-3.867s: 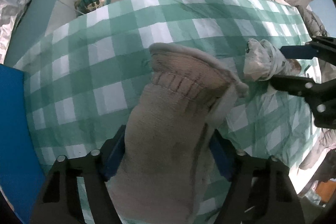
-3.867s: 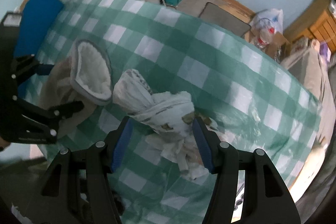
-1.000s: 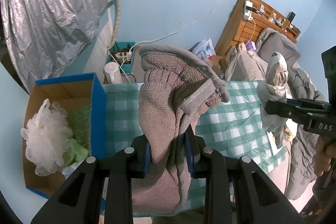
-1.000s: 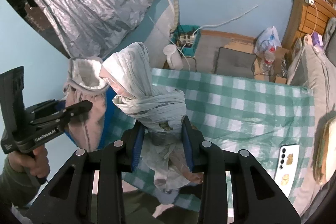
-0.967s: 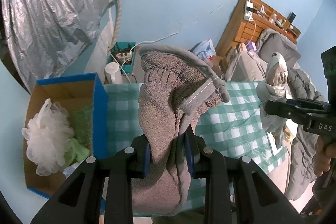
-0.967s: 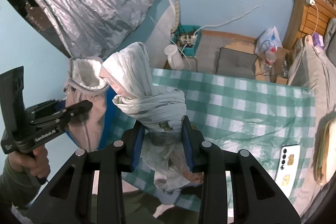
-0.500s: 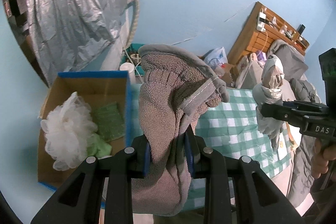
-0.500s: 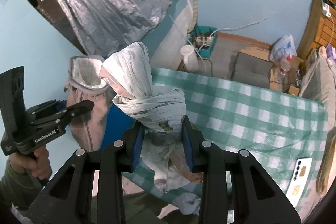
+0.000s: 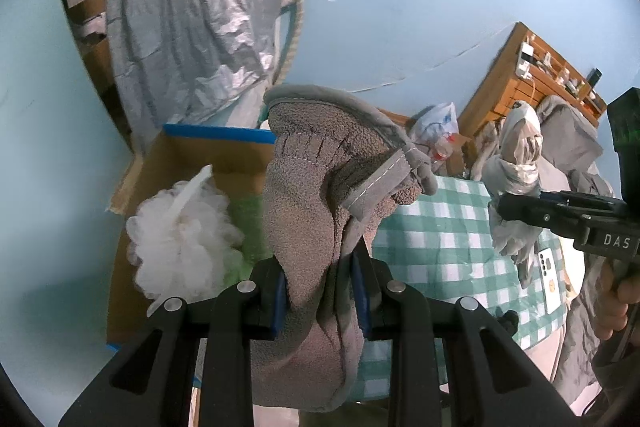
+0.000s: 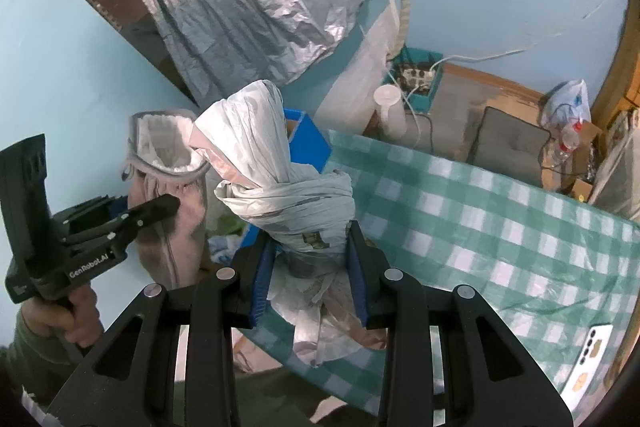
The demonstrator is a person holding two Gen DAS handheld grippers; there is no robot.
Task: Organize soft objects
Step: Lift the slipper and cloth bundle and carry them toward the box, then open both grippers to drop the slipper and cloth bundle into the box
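Note:
My left gripper [image 9: 320,291] is shut on a grey-brown fleece slipper boot [image 9: 320,195], held in the air over the near edge of an open cardboard box with blue trim [image 9: 192,155]. Inside the box lie a white bath pouf [image 9: 180,231] and green soft items [image 9: 250,227]. My right gripper [image 10: 310,275] is shut on a knotted bundle of whitish plastic bags [image 10: 276,179], lifted above the edge of the green checked cloth [image 10: 500,227]. In the right wrist view the slipper boot [image 10: 168,187] and left gripper [image 10: 160,205] sit to the left of the bundle, with the blue box wall [image 10: 308,143] behind it.
A silver foil sheet [image 9: 192,19] hangs behind the box. A phone [image 10: 588,359] lies on the cloth near its right edge. On the floor beyond are a power strip box [image 10: 416,75], a white jug [image 10: 390,115], a dark cushion [image 10: 512,147] and a plastic bag [image 10: 568,107].
Both grippers have carried their loads leftward, off the checked cloth towards the box. The box now sits nearer the middle of the left wrist view. Both grips stay the same.

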